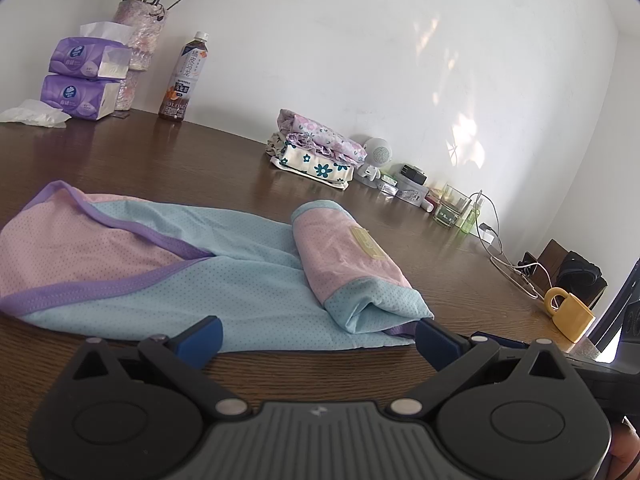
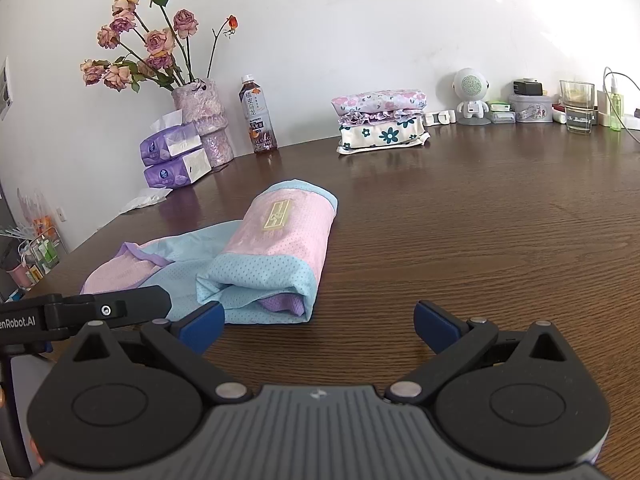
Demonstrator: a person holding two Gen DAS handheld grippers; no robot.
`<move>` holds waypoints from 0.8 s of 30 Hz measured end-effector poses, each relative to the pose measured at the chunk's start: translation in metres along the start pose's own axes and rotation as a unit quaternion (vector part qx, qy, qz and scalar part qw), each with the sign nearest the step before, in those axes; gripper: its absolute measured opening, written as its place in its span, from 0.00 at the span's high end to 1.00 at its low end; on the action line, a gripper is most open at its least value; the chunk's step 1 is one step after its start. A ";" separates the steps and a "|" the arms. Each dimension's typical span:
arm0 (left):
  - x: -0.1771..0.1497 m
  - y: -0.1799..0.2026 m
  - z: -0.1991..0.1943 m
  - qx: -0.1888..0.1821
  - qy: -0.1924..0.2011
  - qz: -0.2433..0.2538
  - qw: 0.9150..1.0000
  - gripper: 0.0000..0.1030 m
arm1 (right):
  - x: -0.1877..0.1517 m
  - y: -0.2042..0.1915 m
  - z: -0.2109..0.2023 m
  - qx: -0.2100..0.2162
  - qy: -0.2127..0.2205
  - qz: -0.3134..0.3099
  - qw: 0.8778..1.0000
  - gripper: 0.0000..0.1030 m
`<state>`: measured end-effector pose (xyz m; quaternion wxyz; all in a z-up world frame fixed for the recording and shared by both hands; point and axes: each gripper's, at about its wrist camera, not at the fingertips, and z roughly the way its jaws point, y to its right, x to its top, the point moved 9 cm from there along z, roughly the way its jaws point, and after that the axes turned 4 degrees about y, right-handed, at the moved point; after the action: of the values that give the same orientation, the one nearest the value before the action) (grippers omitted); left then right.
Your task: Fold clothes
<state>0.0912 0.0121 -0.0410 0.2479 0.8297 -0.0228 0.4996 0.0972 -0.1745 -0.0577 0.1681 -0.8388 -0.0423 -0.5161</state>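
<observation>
Garment point(image 1: 168, 264) sits on the dark wood tabletop point(image 1: 360, 364), pink/blue mesh with purple trim, half done: one end rolled over into a fat fold point(image 2: 280, 248), the other end still spread flat toward the tissue packs point(image 2: 172, 156). Left gripper point(image 1: 318, 334) hovers at the near hem, fingers point(image 1: 206, 334) spread wide, holding nothing, one of them right beside the open mouth of the fold. Right gripper point(image 2: 318, 326) is the same story, fingers point(image 2: 434, 326) parted and empty, just short of the fold's near end. Risks as I see them: the fold is loose, layers gape at the near end with purple lining showing, so a pinch there probably catches only the top layer and the roll peels open when lifted. Mesh looks thin and slippery on polished wood; a one-sided pull likely drags the whole piece instead of folding it. The two grippers are close together, the left one's body shows in the right view, so both closing on the fold's end could knock into each other. Yellow mug point(image 1: 570, 316) stands near the right of the left view; a wide swing could clip it. Folded stack point(image 2: 382, 120) at the wall is well apart, no concern.
</observation>
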 end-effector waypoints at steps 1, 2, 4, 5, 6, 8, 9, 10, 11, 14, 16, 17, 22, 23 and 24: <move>0.000 0.000 0.000 0.000 0.000 0.000 1.000 0.00 | 0.000 0.000 0.000 0.000 0.000 0.000 1.000 0.00; 0.000 0.000 0.000 0.000 0.000 0.000 1.000 0.00 | 0.000 0.000 0.000 0.000 0.000 0.000 1.000 0.00; 0.000 0.000 0.000 0.000 0.000 0.000 1.000 0.00 | 0.000 0.000 0.000 0.000 0.000 0.000 1.000 0.00; 0.000 0.000 0.000 0.000 0.000 0.000 1.000 0.00 | 0.000 0.000 0.000 0.000 -0.001 0.001 1.000 0.00; 0.000 0.000 0.000 0.000 0.000 0.000 1.000 0.00 | 0.000 0.000 0.000 0.000 -0.001 0.001 1.000 0.00; 0.000 0.000 0.000 -0.001 0.000 -0.001 1.000 0.00 | 0.000 0.000 0.001 0.001 -0.002 0.002 1.000 0.00; 0.000 0.000 0.000 -0.001 0.000 -0.001 1.000 0.00 | 0.000 0.000 0.001 0.002 -0.003 0.002 1.000 0.00; 0.000 0.000 0.000 -0.001 0.000 -0.001 1.000 0.00 | 0.000 0.000 0.001 0.002 -0.004 0.002 1.000 0.00; 0.000 0.000 0.000 -0.001 0.000 -0.001 1.000 0.00 | 0.000 0.000 0.001 0.003 -0.005 0.002 1.000 0.00; 0.000 -0.001 0.001 -0.001 0.000 -0.001 1.000 0.00 | -0.001 0.000 0.002 0.003 -0.006 0.001 1.000 0.00; 0.000 -0.001 0.001 -0.001 0.000 -0.002 1.000 0.00 | -0.001 0.000 0.002 0.004 -0.007 0.002 1.000 0.00; 0.000 -0.001 0.000 -0.001 0.000 -0.002 1.000 0.00 | -0.001 0.000 0.002 0.005 -0.008 0.003 1.000 0.00; 0.000 -0.001 0.001 -0.001 0.000 -0.002 1.000 0.00 | -0.002 0.000 0.004 0.010 -0.012 0.005 1.000 0.00; 0.000 -0.001 0.001 -0.001 0.000 -0.002 1.000 0.00 | -0.002 -0.001 0.004 0.010 -0.012 0.005 1.000 0.00; 0.000 -0.001 0.001 -0.001 0.000 -0.002 1.000 0.00 | -0.002 -0.001 0.004 0.010 -0.012 0.005 1.000 0.00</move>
<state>0.0923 0.0128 -0.0414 0.2493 0.8298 -0.0217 0.4988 0.0995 -0.1724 -0.0608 0.1789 -0.8435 -0.0451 -0.5044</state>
